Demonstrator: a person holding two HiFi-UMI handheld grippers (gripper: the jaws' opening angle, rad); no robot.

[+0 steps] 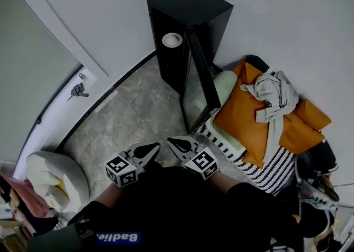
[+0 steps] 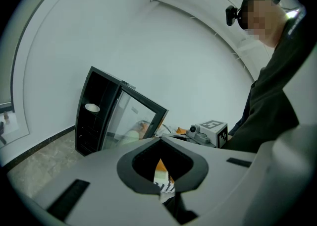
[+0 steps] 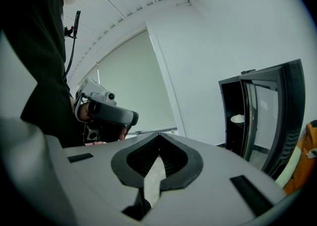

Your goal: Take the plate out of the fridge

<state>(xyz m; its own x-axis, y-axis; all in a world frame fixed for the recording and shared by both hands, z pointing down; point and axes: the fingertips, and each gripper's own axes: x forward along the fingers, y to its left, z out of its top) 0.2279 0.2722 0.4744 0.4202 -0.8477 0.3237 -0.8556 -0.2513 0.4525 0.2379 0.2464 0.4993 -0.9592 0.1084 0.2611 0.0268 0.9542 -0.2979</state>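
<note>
A small black fridge (image 1: 188, 21) stands against the wall with its glass door (image 1: 198, 82) swung open. A white plate (image 1: 172, 39) lies on an upper shelf inside. My left gripper (image 1: 157, 146) and right gripper (image 1: 169, 141) hover side by side over the floor, well short of the fridge, both shut and empty. The left gripper view shows its gripper (image 2: 161, 140) with tips together, and beyond it the fridge (image 2: 94, 121), the plate (image 2: 92, 107) and the door (image 2: 138, 116). In the right gripper view the jaws of that gripper (image 3: 159, 135) meet, with the plate (image 3: 237, 119) and door (image 3: 277, 116) at right.
Right of the fridge, orange cushions (image 1: 249, 118) with a grey garment (image 1: 274, 99) lie on striped fabric (image 1: 276, 168), close behind the open door. A white cushion (image 1: 55, 176) sits at the left by a low window sill (image 1: 78, 90). Grey stone floor (image 1: 138, 113) lies before the fridge.
</note>
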